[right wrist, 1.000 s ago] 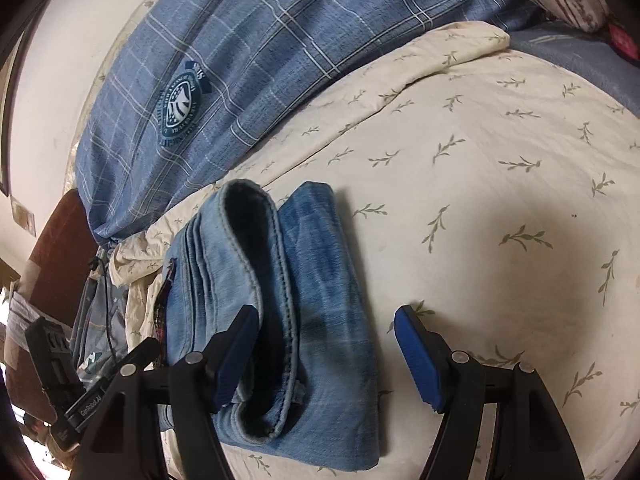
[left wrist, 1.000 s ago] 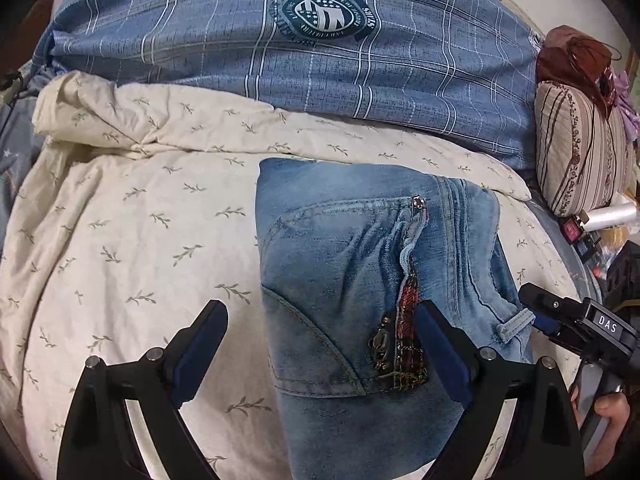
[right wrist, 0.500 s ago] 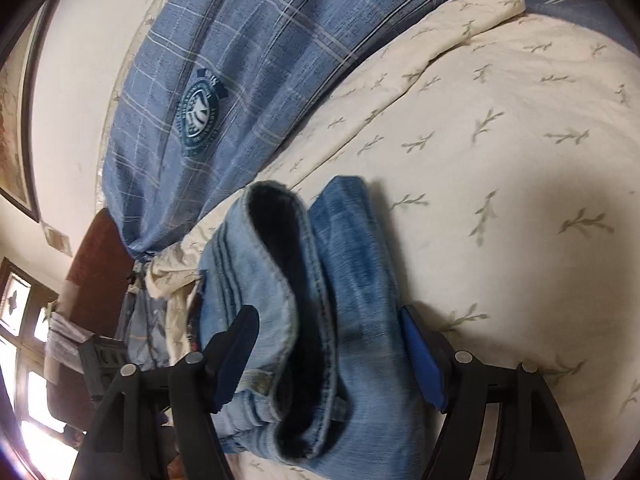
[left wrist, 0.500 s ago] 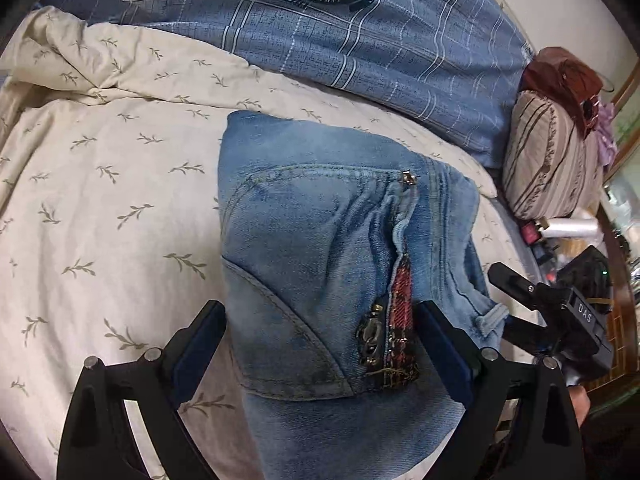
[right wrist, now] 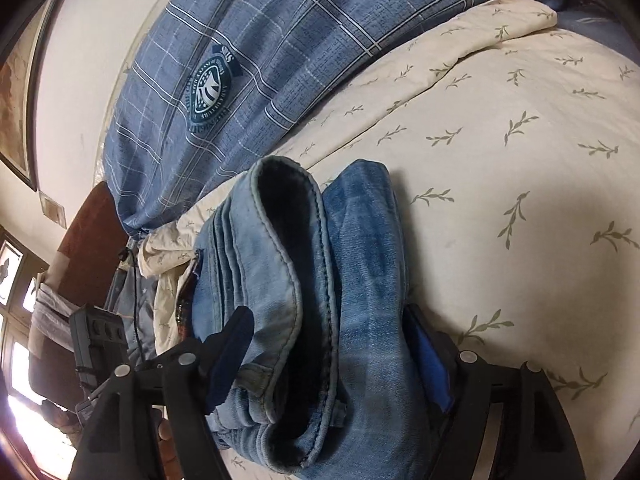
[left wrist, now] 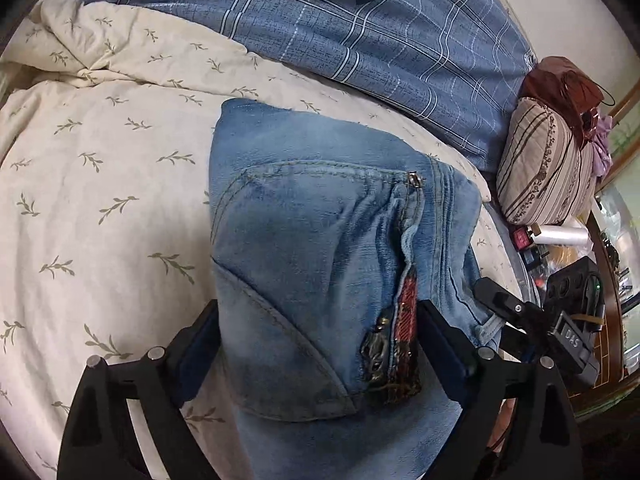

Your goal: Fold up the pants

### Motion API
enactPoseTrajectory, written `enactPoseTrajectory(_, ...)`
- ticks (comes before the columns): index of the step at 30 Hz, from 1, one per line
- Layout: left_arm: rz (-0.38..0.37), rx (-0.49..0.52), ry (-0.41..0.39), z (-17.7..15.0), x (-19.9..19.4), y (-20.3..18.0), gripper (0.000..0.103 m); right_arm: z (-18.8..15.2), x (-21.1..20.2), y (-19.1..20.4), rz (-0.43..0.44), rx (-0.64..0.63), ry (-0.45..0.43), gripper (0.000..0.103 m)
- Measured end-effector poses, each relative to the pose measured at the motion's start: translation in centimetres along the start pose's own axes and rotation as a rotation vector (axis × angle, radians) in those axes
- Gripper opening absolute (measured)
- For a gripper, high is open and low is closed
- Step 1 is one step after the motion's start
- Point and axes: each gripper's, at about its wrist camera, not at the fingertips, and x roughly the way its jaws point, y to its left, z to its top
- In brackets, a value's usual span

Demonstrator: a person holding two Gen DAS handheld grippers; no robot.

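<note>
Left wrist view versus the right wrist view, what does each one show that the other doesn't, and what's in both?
Only the left wrist view shows the jeans' flat face with its pocket seam, the red plaid trim, and a striped cushion at the bed's far end.

Only the right wrist view shows the stacked folded edges and dark waistband opening, plus a framed picture on the wall.

Both show the folded jeans on the cream leaf-print cover, the blue plaid bedding with its round badge, and open fingers flanking the denim.
</note>
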Motion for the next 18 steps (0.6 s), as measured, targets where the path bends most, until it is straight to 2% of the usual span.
enactPoseTrajectory(2, 0.012, 0.007, -0.009, -0.1, -0.1, -0.3, 0.084, 0.0, -0.2, 0.2, 0.037, 0.009, 0.003, 0.079)
enactPoseTrajectory(4, 0.018, 0.016, -0.026, -0.2, -0.5, -0.6, 0.076, -0.1, 0.0, 1.0, 0.043, -0.034, 0.007, 0.079)
enactPoseTrajectory(8, 0.035, 0.036, -0.045, -0.2, -1.1, -1.3, 0.065, -1.1, 0.5, 3.3, -0.045, -0.184, 0.010, 0.079)
enactPoseTrajectory(11, 0.062, 0.053, -0.055, -0.2, -1.2, -1.9, 0.063, -1.2, 0.4, 3.6, -0.065, -0.204, 0.000, 0.076)
enactPoseTrajectory(14, 0.107, 0.071, -0.054, -0.2, -1.0, -2.6, 0.063, -1.6, 1.2, 4.1, -0.159, -0.272, 0.016, 0.070)
enactPoseTrajectory(16, 0.137, 0.075, -0.043, -0.3, -0.6, -2.8, 0.067, -1.6, 1.6, 4.1, -0.177, -0.277, 0.023, 0.070)
enactPoseTrajectory(18, 0.155, 0.071, -0.040, -0.3, -0.4, -2.6, 0.073, -1.3, 1.7, 3.5, -0.155, -0.239, 0.039, 0.070)
